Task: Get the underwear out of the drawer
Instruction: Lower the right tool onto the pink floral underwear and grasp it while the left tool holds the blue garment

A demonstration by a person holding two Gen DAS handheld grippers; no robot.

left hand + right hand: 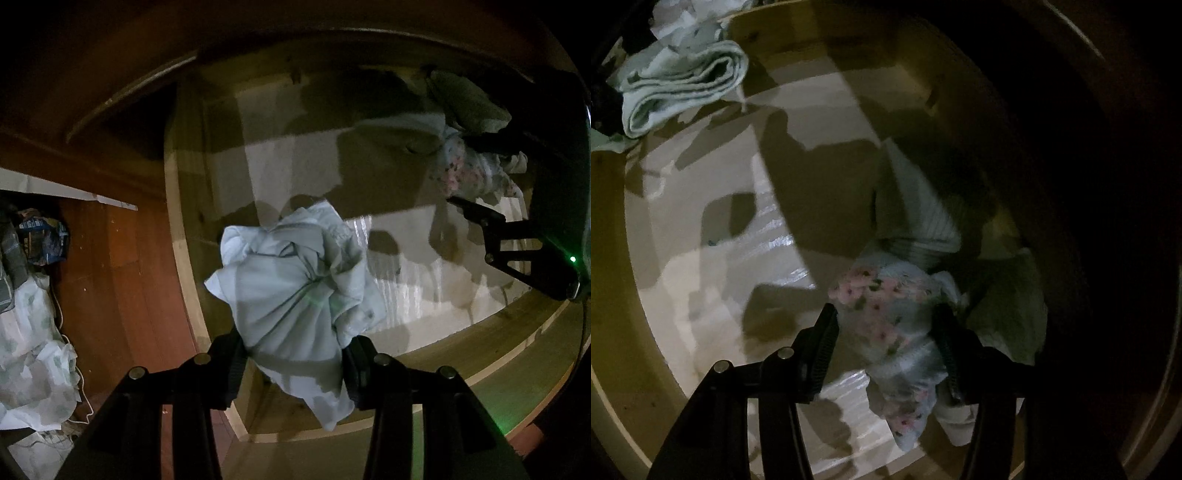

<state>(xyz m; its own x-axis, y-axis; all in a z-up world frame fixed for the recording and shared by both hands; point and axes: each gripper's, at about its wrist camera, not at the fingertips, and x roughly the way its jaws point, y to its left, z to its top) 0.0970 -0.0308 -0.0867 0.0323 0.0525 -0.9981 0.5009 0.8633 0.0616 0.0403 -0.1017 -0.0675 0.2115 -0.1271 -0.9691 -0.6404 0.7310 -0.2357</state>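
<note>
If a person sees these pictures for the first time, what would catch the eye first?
First, the pale bunched underwear held in the left gripper, above the wooden drawer. Then the floral underwear between the right gripper jaws, deep in the drawer's dark corner.

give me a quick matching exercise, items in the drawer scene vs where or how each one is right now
Items:
1. pale blue underwear
2. floral underwear
3. folded green towel
4. crumpled patterned cloth

States:
a. lying outside the drawer, on the reddish floor
b. bunched between the fingers of the left gripper
c. resting untouched near a far drawer corner
d. between the fingers of the right gripper, low in the drawer

Pairs: 1-b, 2-d, 3-c, 4-a
</note>
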